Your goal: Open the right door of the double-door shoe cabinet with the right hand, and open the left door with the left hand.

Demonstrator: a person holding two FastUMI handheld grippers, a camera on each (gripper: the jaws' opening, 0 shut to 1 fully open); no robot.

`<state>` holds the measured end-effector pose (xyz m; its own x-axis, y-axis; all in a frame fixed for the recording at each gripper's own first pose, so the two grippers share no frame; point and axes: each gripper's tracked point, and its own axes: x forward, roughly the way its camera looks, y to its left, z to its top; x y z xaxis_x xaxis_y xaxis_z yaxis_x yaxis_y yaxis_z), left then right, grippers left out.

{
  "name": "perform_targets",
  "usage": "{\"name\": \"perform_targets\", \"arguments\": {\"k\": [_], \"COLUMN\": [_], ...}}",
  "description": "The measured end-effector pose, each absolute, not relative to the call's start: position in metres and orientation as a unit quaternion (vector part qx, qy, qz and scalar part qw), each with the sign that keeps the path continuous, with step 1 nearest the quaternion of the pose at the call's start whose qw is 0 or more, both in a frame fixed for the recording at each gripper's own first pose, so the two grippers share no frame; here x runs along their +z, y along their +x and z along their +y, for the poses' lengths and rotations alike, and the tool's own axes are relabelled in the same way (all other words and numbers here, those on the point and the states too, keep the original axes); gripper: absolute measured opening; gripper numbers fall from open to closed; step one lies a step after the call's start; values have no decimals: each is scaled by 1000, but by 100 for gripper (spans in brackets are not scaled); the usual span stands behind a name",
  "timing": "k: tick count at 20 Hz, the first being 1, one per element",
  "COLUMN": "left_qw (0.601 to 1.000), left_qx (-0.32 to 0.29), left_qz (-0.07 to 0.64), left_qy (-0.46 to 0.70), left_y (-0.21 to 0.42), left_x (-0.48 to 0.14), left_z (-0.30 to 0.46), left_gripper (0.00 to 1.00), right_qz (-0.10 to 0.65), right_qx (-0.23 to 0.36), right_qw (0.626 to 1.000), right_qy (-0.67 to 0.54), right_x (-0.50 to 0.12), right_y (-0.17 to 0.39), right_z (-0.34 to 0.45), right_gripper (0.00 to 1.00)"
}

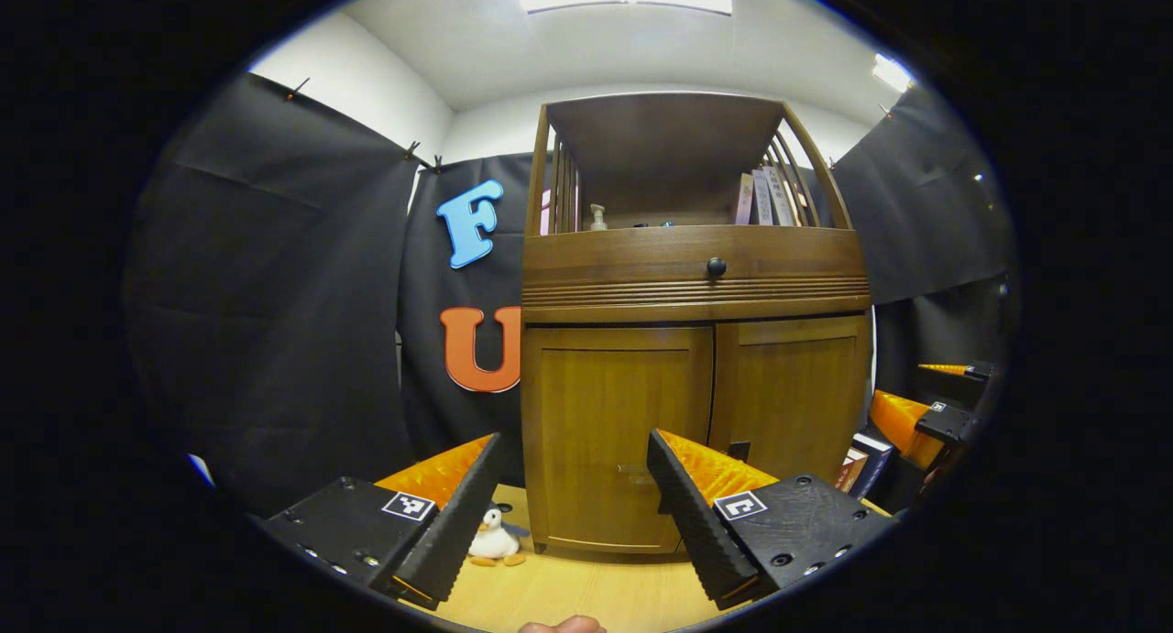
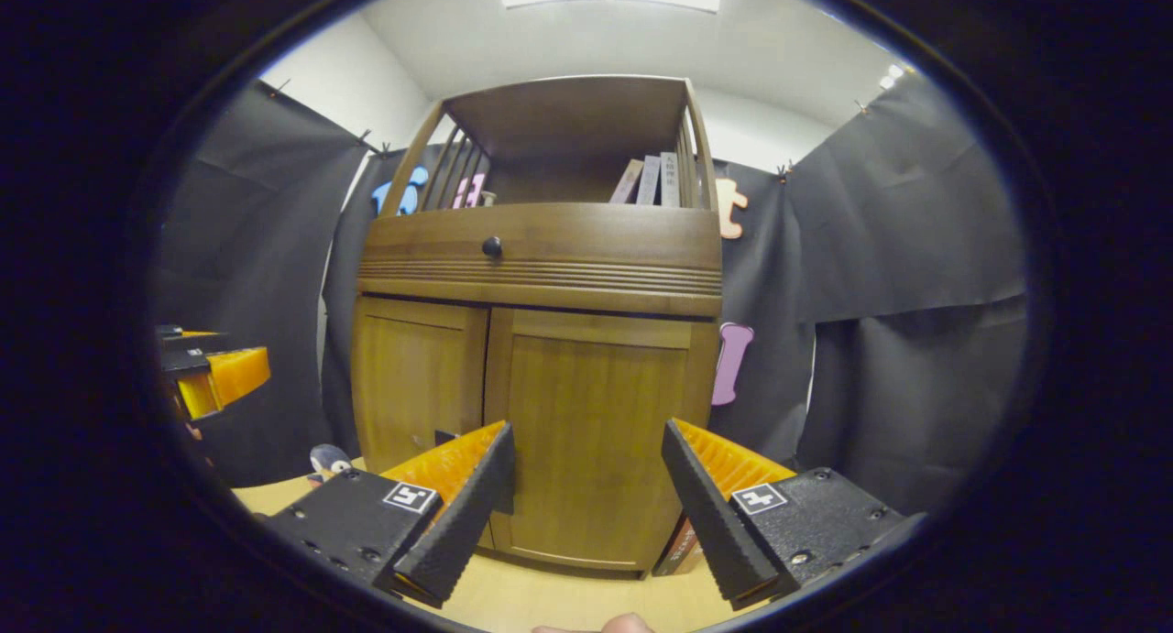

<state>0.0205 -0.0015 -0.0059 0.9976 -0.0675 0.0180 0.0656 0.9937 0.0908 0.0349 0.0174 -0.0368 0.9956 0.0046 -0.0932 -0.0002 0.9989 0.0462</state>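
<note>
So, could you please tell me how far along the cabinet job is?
Nothing looks done yet: the left door and right door are both closed. In hand: the left hand-held gripper and right hand-held gripper face their doors, open and apart from them. Both openings remain.

I count one brown wooden shoe cabinet (image 2: 541, 340) with two flat panel doors (image 2: 596, 431) and one round black drawer knob (image 2: 492, 246), three upright books (image 2: 649, 180), one white pump bottle (image 1: 598, 217), and one plush penguin (image 1: 493, 539).
</note>
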Motion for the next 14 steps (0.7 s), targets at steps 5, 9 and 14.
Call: {"name": "perform_targets", "arguments": {"k": [5, 9, 14], "left_qw": [999, 999, 1000], "left_qx": [-40, -30, -7], "left_qz": [-4, -1, -3], "left_qy": [24, 20, 15], "left_y": [34, 42, 39], "left_x": [-15, -23, -26], "left_z": [28, 56, 92], "left_gripper": [95, 95, 95], "right_qz": [78, 112, 148], "right_qx": [-4, 6, 7], "right_qw": [997, 993, 988], "right_qy": [20, 36, 37], "right_x": [-59, -81, -117], "right_y": [54, 74, 109], "right_z": [48, 78, 102], "right_gripper": [100, 100, 99]}}
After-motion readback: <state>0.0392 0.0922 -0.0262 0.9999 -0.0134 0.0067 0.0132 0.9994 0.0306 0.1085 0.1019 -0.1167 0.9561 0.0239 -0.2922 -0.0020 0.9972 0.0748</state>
